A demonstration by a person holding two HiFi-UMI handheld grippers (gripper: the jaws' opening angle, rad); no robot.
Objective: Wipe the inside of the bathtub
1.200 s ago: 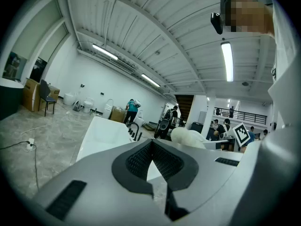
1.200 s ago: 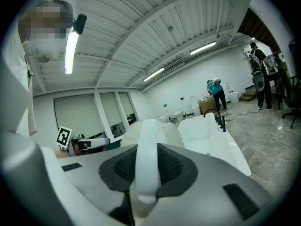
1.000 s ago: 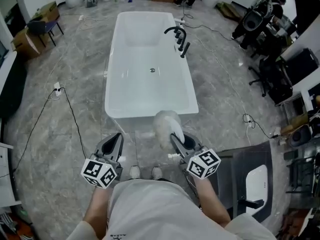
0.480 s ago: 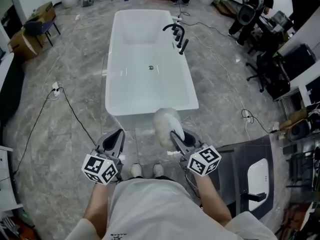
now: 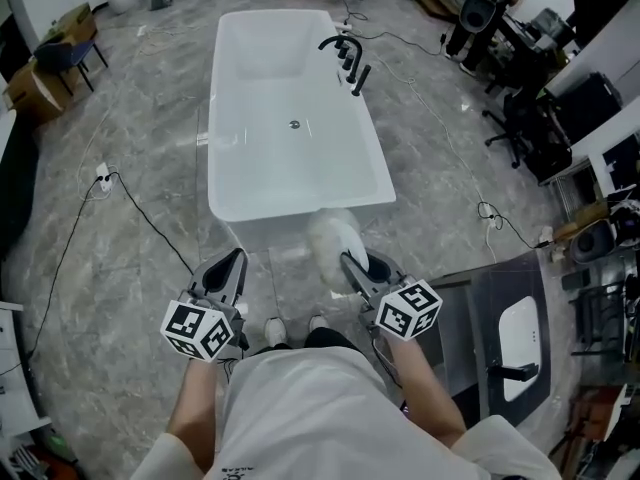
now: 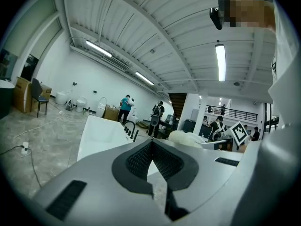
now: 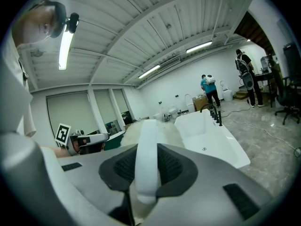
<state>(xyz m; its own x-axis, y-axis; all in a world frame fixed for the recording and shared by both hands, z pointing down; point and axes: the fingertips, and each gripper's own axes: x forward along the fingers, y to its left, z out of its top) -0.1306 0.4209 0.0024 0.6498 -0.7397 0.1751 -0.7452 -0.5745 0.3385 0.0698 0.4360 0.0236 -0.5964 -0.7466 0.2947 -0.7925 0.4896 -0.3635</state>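
A white free-standing bathtub [image 5: 290, 138] lies lengthways ahead of me, with a drain [image 5: 294, 124] in its floor and black taps [image 5: 345, 56] on its right rim. It also shows in the right gripper view [image 7: 214, 138] and the left gripper view [image 6: 101, 133]. My right gripper [image 5: 352, 266] is shut on the white handle [image 7: 146, 159] of a fluffy white duster [image 5: 330, 243], held just short of the tub's near end. My left gripper [image 5: 222, 273] hangs shut and empty over the floor, left of the duster.
Grey marble floor [image 5: 130, 168] surrounds the tub. A black cable and socket [image 5: 103, 178] lie at the left. Office chairs [image 5: 520, 108] and desks stand at the right, and a grey cabinet with a white basin [image 5: 518, 333] is at my right. Cardboard boxes [image 5: 35, 83] sit far left. People [image 7: 208, 89] stand beyond the tub.
The view has slid forward a little toward the tub. Both grippers keep their pose and the duster stays in the right one.
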